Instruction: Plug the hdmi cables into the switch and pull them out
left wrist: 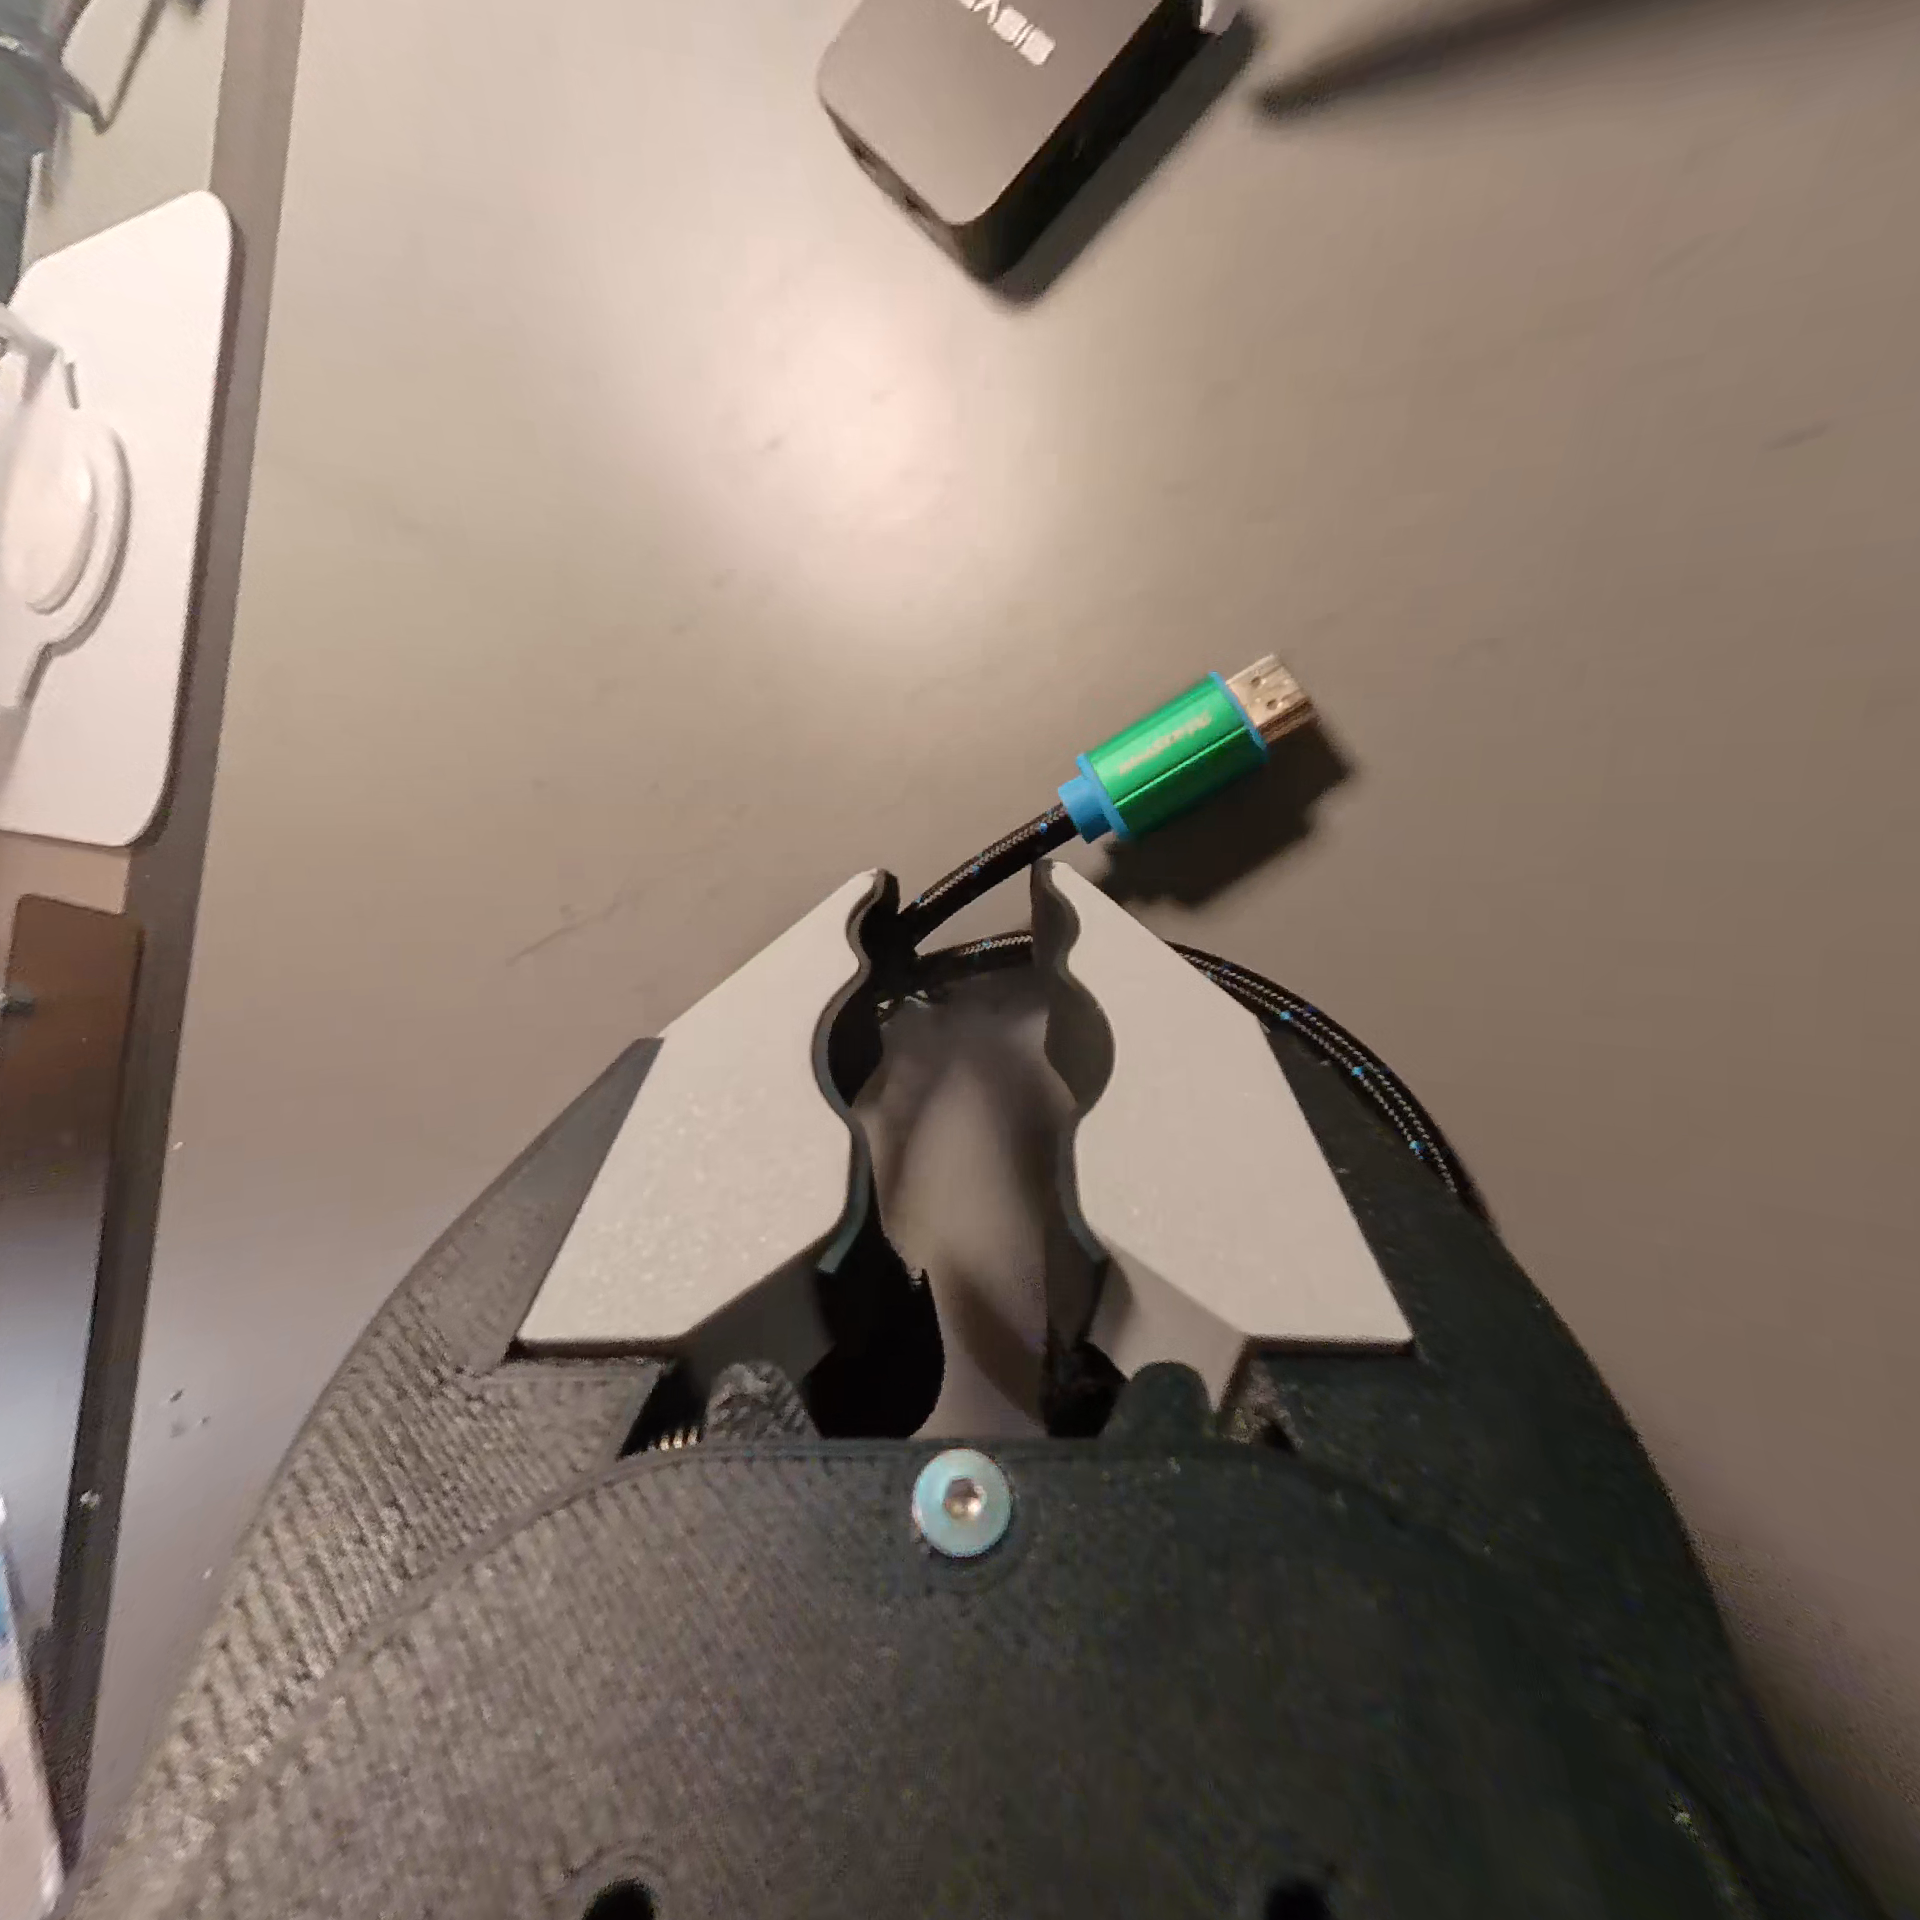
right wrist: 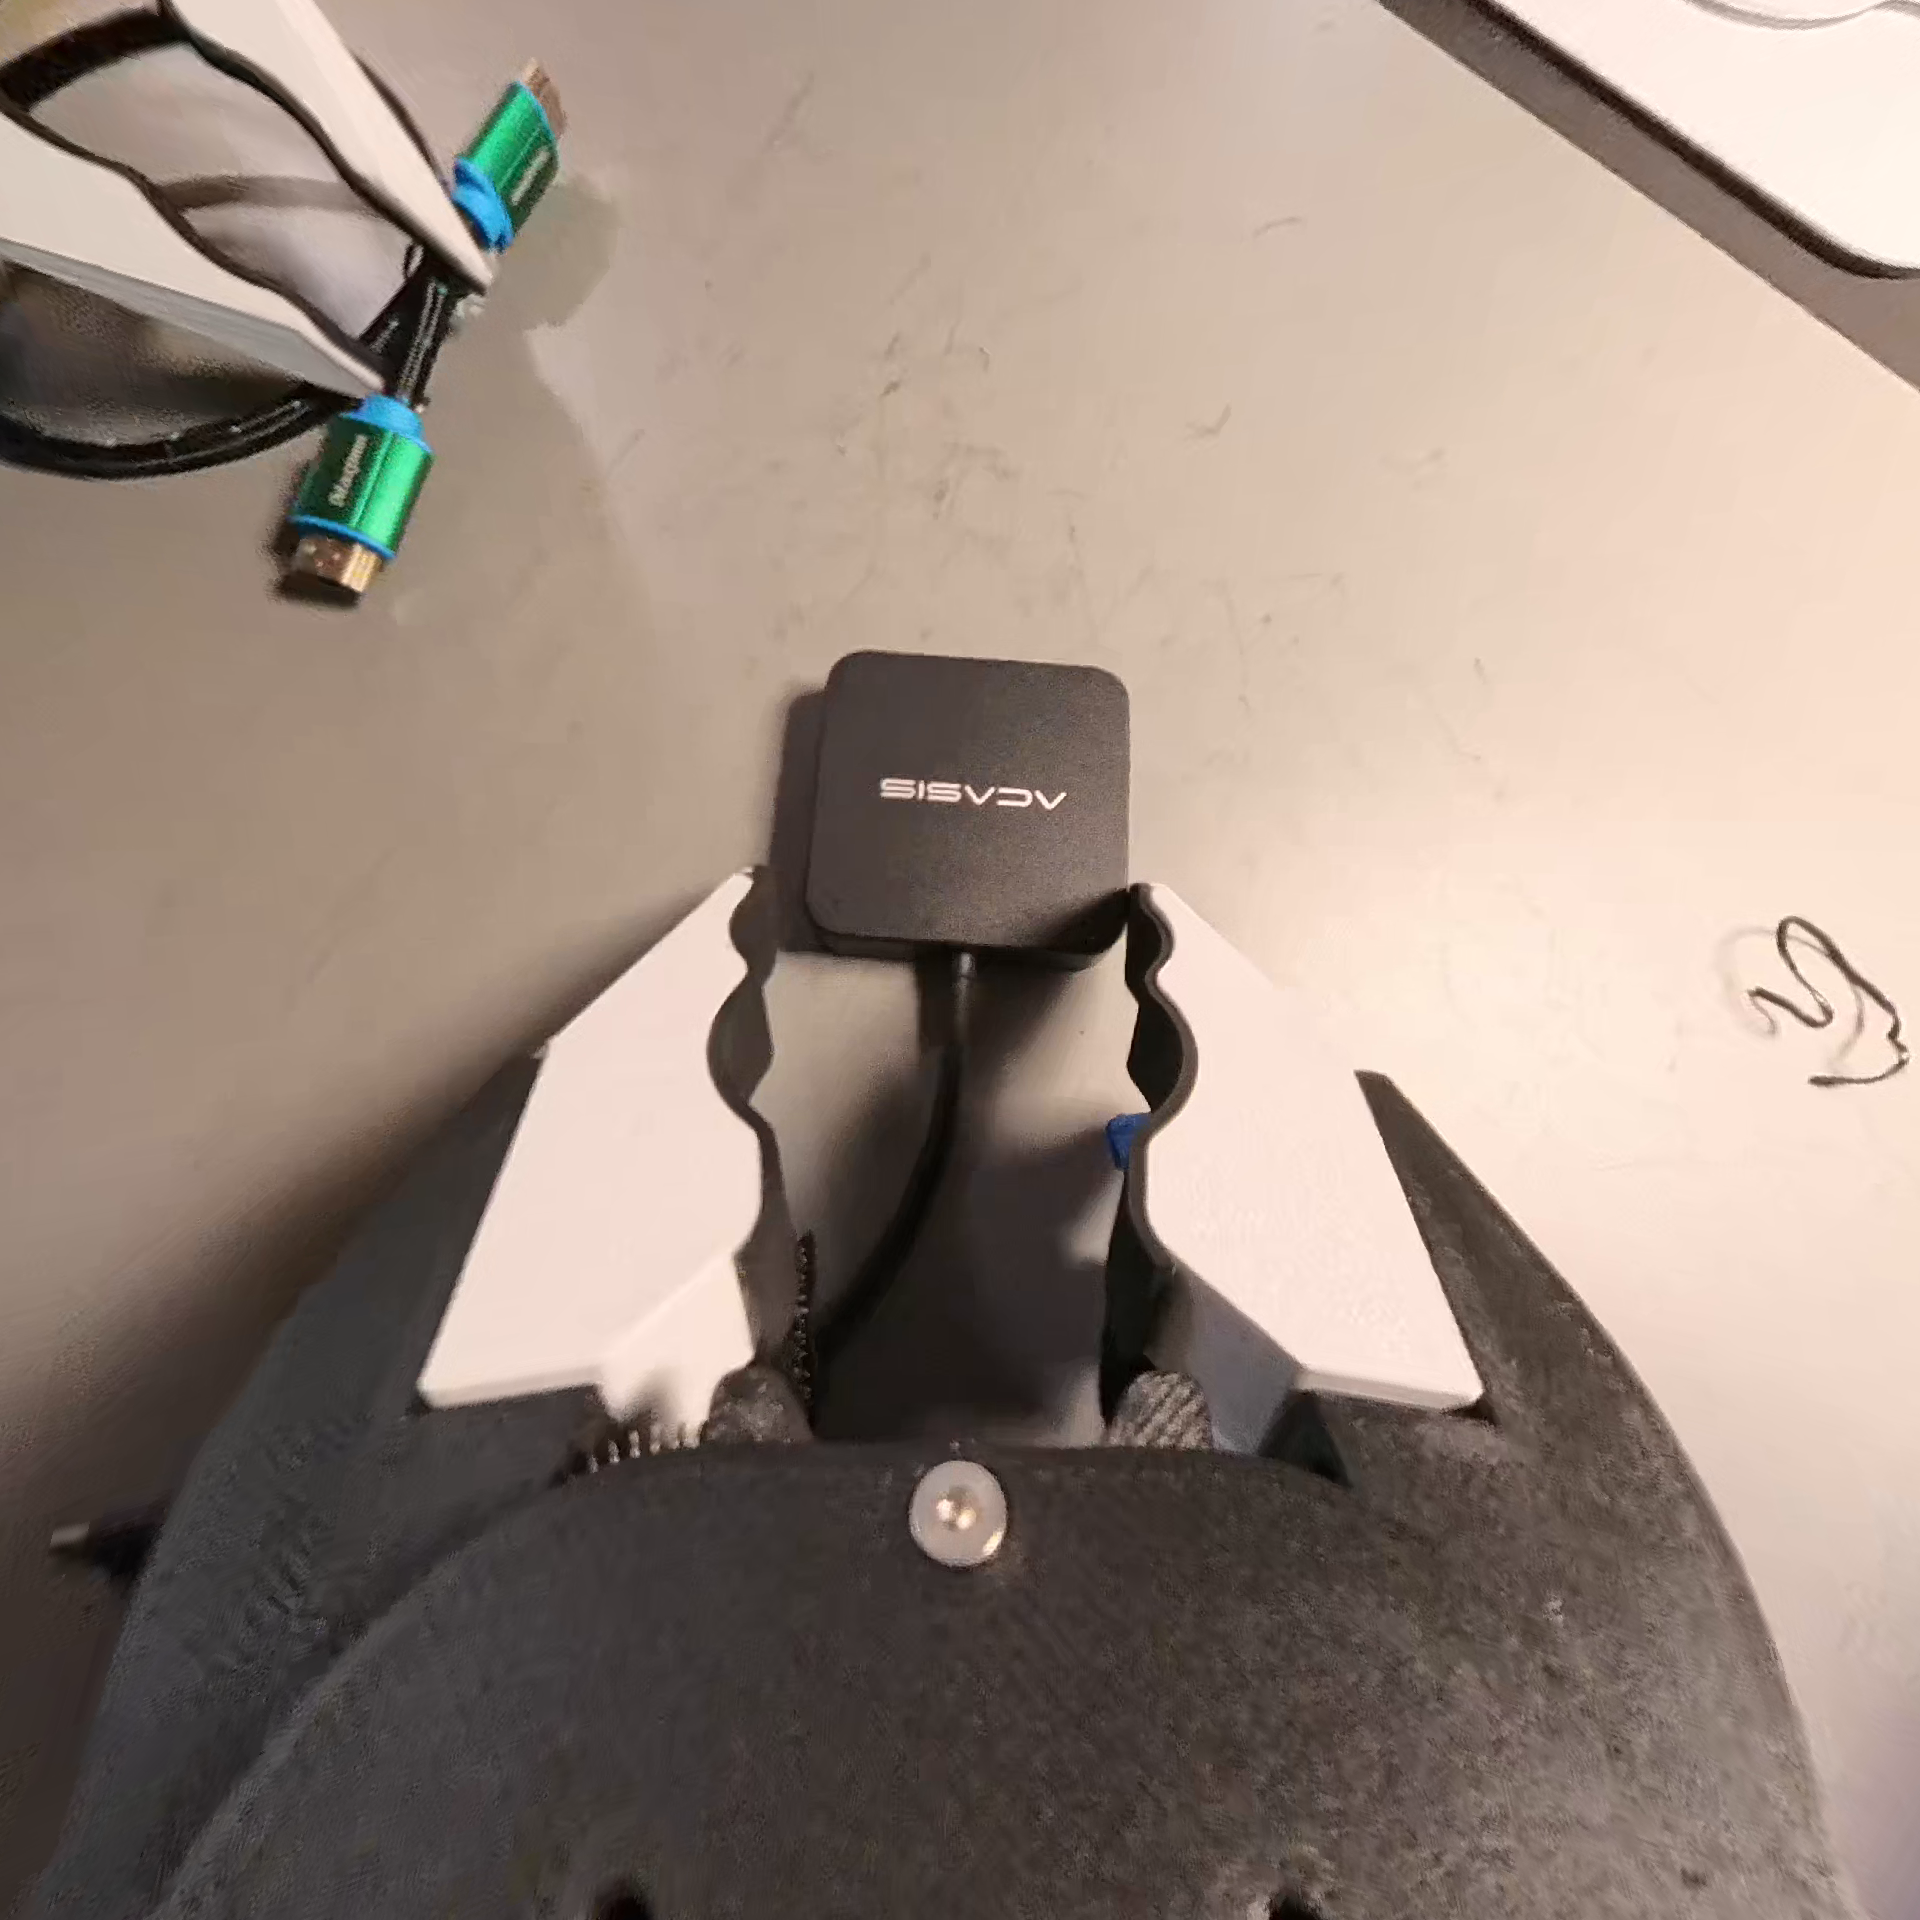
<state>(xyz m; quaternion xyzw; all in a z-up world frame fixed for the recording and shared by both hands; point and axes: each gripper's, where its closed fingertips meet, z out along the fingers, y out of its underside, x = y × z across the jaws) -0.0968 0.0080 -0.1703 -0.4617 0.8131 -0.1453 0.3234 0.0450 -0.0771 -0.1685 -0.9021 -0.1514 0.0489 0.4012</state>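
Right tool (right wrist: 940,899) straddles the switch (right wrist: 966,800), jaws apart.

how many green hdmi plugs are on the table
2. One plug lies just past the left gripper's fingertips, pointing away; the other plug lies nearer the camera. Neither is in the switch.

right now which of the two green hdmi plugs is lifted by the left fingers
The upper green plug, poking past the left gripper; its braided cable is pinched. The lower plug lies free on the table.
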